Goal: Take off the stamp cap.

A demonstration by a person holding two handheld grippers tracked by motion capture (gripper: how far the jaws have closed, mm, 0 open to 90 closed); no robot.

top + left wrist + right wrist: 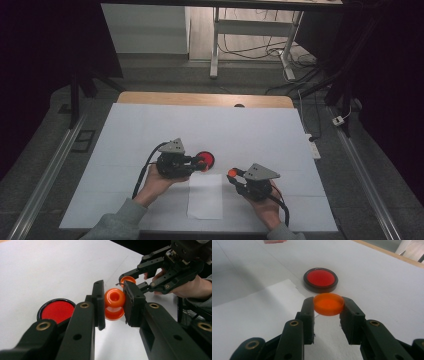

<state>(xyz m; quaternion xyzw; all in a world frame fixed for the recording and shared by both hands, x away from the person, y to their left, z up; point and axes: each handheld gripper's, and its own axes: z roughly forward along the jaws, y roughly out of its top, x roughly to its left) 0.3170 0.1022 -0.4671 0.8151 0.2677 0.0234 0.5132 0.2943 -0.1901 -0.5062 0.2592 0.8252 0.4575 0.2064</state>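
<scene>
Left claw clamps orange spool – right claw, just beside it, grips orange cap, open side up.

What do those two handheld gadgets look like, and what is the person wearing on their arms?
Both the left gripper and the right gripper are black, each with two flat, blocky jaws on jointed links fastened with brass-coloured rivets. Each carries a grey three-cornered plate on top and trails a black cable back past the hand. The person wears grey-green long sleeves.
</scene>
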